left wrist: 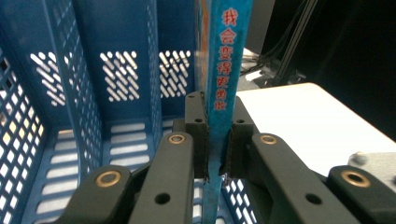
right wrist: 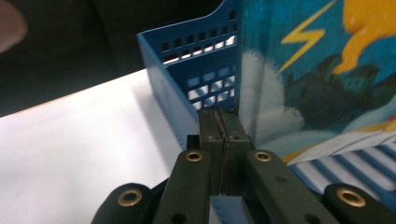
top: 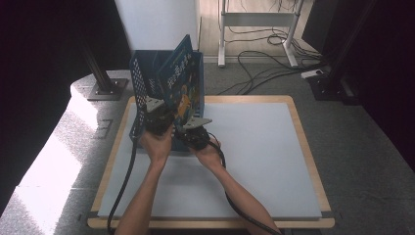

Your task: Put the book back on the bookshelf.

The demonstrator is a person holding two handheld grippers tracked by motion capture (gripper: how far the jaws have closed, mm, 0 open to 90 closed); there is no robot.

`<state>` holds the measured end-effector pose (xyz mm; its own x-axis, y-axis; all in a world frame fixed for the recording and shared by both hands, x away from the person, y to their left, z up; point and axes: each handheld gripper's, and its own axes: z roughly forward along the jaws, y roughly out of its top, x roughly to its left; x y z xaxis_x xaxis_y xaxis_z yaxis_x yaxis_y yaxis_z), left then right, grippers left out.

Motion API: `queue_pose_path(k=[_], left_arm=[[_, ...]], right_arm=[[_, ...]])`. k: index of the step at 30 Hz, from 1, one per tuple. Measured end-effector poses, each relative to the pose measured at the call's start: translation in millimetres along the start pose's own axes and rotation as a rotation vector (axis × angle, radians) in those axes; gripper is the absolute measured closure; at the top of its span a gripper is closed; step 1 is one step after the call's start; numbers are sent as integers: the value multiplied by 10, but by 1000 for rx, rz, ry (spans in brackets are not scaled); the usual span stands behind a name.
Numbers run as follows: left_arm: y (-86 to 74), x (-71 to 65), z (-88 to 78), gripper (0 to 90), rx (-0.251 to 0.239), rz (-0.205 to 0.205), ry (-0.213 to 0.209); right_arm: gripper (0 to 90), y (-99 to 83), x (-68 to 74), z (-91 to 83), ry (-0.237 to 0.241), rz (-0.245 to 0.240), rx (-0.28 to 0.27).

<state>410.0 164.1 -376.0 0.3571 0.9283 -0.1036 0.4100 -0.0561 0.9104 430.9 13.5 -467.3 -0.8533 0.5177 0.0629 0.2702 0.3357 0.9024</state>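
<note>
Two grippers work at the blue file rack [top: 138,98]: the left gripper [left wrist: 214,140] is clamped on the spine of the blue picture book [left wrist: 224,70], which stands upright between its pads over the rack's rightmost slot, while the right gripper [right wrist: 225,154] has its jaws pressed together on nothing, with the book's cover just to its right. Judging by this, keep the spine vertical and lower it straight into the slot ahead of the left pads, using the closed right jaws only to nudge the cover square

Blue picture book [top: 179,78] upright in rack [top: 139,93]
</note>
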Motion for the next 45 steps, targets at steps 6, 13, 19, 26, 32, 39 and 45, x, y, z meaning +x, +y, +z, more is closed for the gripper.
queue_pose_path(k=[6, 13, 19, 26, 32, 39, 45], left_arm=[[-180, 126, 152, 834, 49, -35, 10], [-268, 152, 193, 834, 53, -49, -8], [-349, 154, 174, 830, 76, -21, -22], [-434, 215, 154, 811, 115, -18, -45], [-436, 208, 147, 771, 115, 15, -31], [-423, 211, 53, 448, 125, 85, -6], [-421, 266, -72, 262, 129, 58, -114]], right_arm=[[826, -38, -76, -71, -60, 29, -8], [828, -156, -292, -237, -63, 104, -27], [796, -212, -312, -376, -39, 96, -26], [722, -199, -305, -496, -27, 74, -21], [632, -217, -307, -579, -30, 42, -8], [526, -223, -287, -641, 6, 25, -5], [432, -229, -259, -688, 15, 18, 9]])
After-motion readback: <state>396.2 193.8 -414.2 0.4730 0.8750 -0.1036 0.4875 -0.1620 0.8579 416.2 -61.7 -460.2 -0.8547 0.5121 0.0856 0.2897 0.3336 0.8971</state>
